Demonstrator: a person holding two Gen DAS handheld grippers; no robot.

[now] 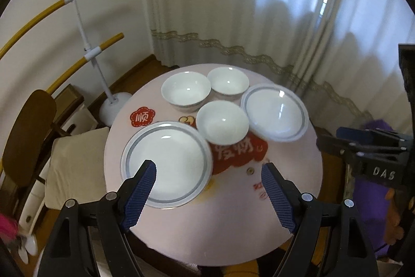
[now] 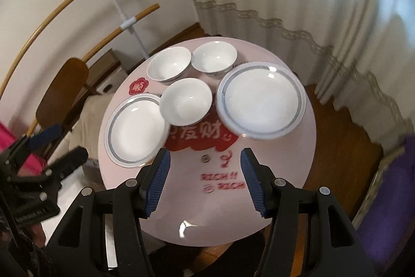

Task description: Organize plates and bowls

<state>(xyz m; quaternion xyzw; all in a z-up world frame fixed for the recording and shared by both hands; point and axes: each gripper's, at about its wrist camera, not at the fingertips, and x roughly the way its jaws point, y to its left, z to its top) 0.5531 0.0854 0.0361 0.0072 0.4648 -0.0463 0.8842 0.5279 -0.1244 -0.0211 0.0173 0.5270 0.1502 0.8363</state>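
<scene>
A round pink table [image 1: 228, 225] [image 2: 181, 209] carries two grey-rimmed white plates and three white bowls. The near left plate [image 1: 166, 162] [image 2: 136, 129] lies under my left gripper's left finger. The right plate [image 1: 275, 112] [image 2: 260, 100] sits farther back. Between the plates stands the nearest bowl [image 1: 221, 123] [image 2: 186, 101]. Behind it are a wider bowl [image 1: 185, 91] [image 2: 168, 65] and a smaller bowl [image 1: 228, 82] [image 2: 214, 59]. My left gripper [image 1: 208, 168] hangs open above the table with nothing between its fingers. My right gripper [image 2: 205, 156] is also open and empty over the red print.
The table shows red stickers [image 1: 142, 117] [image 2: 202, 139] and lettering. A wooden chair [image 1: 28, 136] [image 2: 62, 92] with a beige cushion stands at the left. A white floor stand with yellow hoops [image 1: 103, 74] is behind it. Curtains [image 1: 259, 4] hang at the back. Something purple [image 2: 389, 212] lies at the right.
</scene>
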